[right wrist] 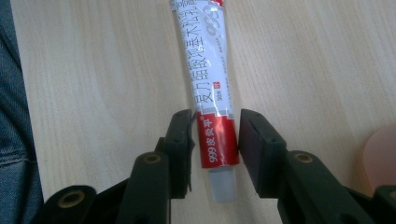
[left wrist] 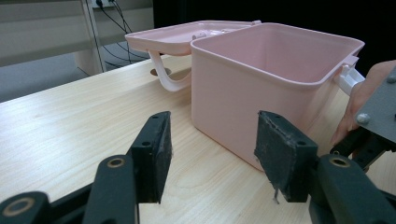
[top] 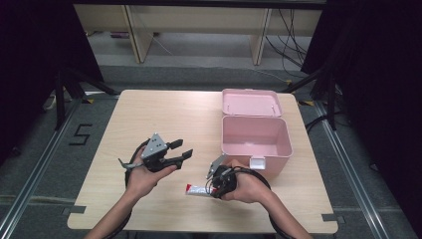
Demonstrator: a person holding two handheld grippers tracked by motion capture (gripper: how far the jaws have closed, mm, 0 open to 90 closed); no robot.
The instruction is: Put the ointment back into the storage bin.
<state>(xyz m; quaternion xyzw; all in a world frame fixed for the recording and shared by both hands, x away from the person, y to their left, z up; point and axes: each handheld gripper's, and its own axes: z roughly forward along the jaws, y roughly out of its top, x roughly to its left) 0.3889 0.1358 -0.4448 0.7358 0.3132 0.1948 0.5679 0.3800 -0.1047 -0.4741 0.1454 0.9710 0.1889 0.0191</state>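
On the surface [top: 164, 107], the open box [top: 256, 142] stands at the right, its lid [top: 251, 103] behind it; the tube [top: 197, 189] lies before it, near the front edge.

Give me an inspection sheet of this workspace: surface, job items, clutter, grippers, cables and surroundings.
Surface: light wooden table, bare apart from the job items.
Job's things: ointment tube lying flat near the front edge; pink box open, empty, lid folded back.
Clutter: nothing seen.
Grippers: left hand-held gripper open, empty, facing the box; right hand-held gripper straddles the tube's red end, pads not visibly pressing.
Cables: black leads on the floor behind the table.
Surroundings: dark curtains, grey floor, pale shelving.
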